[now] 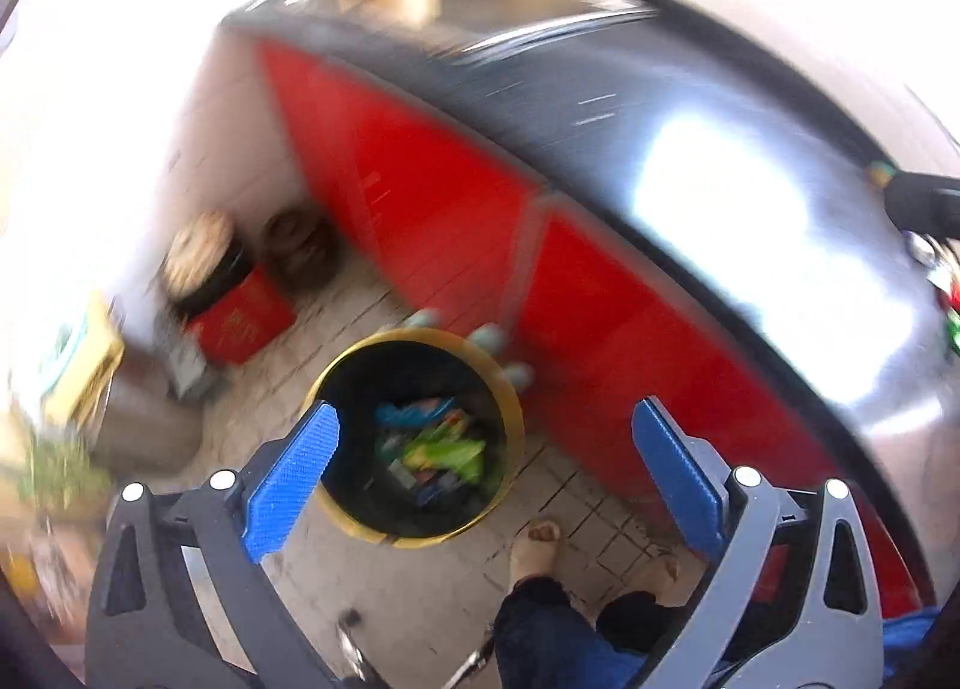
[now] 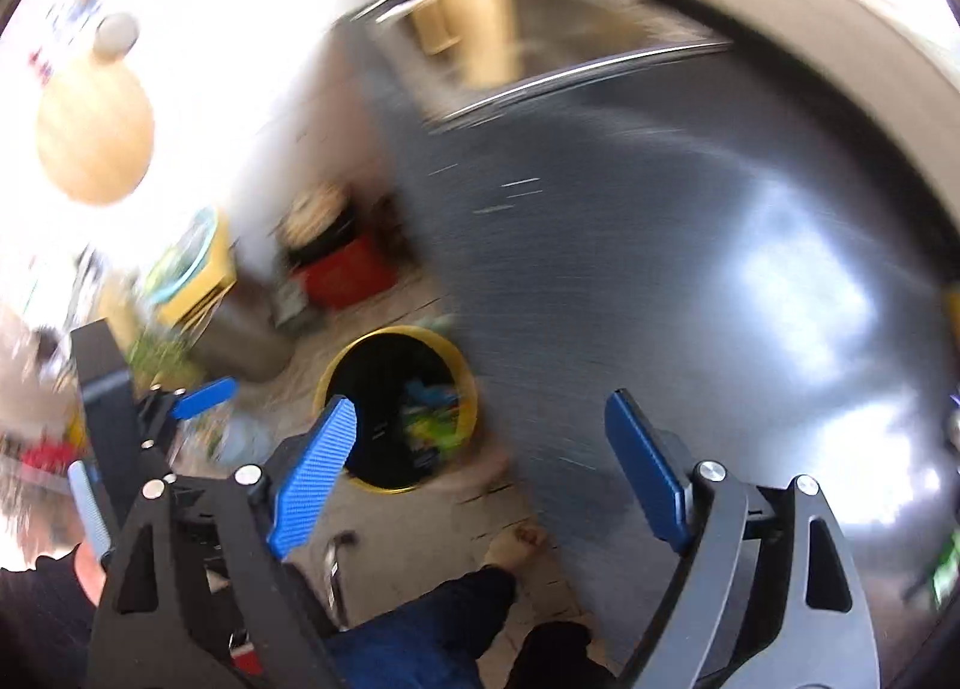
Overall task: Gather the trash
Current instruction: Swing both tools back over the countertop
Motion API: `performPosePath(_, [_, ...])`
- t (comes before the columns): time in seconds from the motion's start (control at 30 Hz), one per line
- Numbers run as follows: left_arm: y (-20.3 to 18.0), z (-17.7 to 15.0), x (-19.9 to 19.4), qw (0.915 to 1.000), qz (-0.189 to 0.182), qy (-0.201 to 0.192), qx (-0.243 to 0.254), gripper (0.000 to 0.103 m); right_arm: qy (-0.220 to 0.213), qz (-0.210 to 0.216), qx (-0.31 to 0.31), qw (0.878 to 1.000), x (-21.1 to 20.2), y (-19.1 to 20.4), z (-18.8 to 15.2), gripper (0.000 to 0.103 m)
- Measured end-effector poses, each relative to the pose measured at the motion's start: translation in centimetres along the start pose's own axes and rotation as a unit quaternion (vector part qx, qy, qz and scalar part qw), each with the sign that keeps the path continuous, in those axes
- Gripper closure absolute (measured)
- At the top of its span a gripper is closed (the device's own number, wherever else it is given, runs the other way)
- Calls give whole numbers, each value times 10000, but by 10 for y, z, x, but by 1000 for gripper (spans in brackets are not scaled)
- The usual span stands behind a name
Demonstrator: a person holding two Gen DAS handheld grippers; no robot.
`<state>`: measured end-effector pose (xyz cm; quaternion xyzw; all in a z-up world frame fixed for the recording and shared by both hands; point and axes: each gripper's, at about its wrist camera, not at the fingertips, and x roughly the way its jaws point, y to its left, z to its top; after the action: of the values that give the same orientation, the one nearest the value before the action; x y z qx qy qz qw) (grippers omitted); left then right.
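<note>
Heavy motion blur. Dark glossy surface (image 2: 690, 269) ahead of the gripper, bright glare patches on it, red cabinet fronts (image 1: 432, 191) below its edge. Steel sink (image 2: 576, 41) at the far end. Pale tiled floor (image 1: 420, 581) beneath. White wall (image 1: 108, 107) left, overexposed.

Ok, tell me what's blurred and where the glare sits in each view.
Left wrist view: cabinet fronts and floor clutter smear with motion, white glare blows out the countertop, the bin stays readable. Right wrist view: heavier streaking, softer sheen on the countertop, left background overexposed; the right hand-held gripper stays sharp.
</note>
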<state>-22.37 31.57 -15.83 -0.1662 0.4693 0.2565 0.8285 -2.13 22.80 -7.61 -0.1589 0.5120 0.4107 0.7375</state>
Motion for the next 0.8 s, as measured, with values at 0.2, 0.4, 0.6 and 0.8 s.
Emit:
performPosePath(0.2, [-142, 30, -9, 9767, -1056, -301, 1845, 7, -660, -1245, 1497, 9786, -96, -120, -60, 20])
performPosePath(0.4, [-261, 43, -22, 9370, -1809, -417, 2959, 7, -991, -2071, 2842, 9309, -173, -204, -140, 20])
performPosePath(0.6, [-330, 40, -36, 9175, -2148, -383, 3324, 7, -1163, -2287, 3537, 8995, -216, -239, -198, 20])
performPosePath(0.8, [-359, 47, -32, 9157, -2131, -260, 3396, 7, -1236, -2235, 3679, 8941, -220, -261, -211, 20])
